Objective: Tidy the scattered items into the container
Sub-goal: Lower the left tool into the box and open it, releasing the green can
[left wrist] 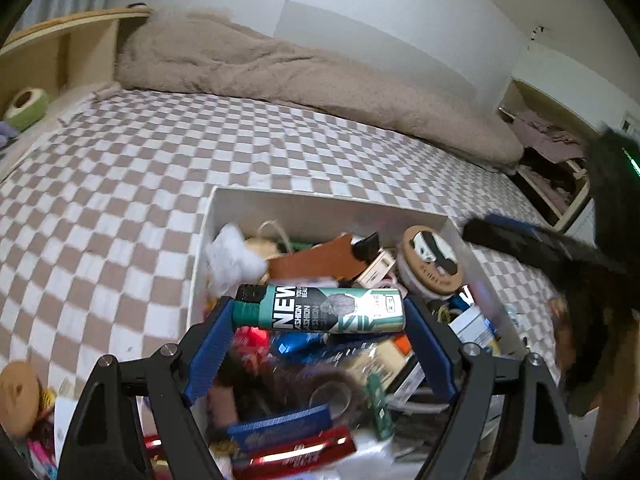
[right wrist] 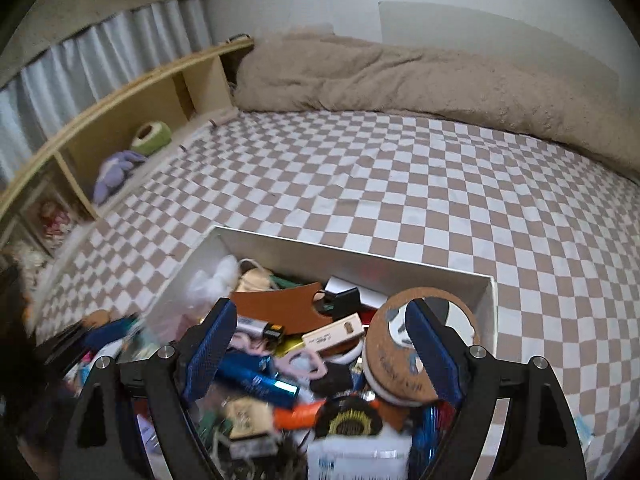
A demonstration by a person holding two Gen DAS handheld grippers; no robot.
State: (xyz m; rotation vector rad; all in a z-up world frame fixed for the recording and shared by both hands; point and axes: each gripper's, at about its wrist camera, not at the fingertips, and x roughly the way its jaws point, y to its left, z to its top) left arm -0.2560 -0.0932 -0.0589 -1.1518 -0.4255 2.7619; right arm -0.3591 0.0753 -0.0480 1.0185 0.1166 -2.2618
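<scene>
Both wrist views look down, close over one shared box [left wrist: 320, 210] — facing the bed [right wrist: 400, 184].

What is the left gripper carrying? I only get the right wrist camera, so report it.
Observer: The left gripper is shut on a teal-and-white can, pinched end to end between its fingers.
Operator: Tell me where that can is relative to the box.
Observer: It hangs crosswise above the near half of the white box, over the clutter inside.
Operator: Now name whatever sits past the right end of the bed.
Observer: An open wooden compartment stuffed with clothes.
</scene>
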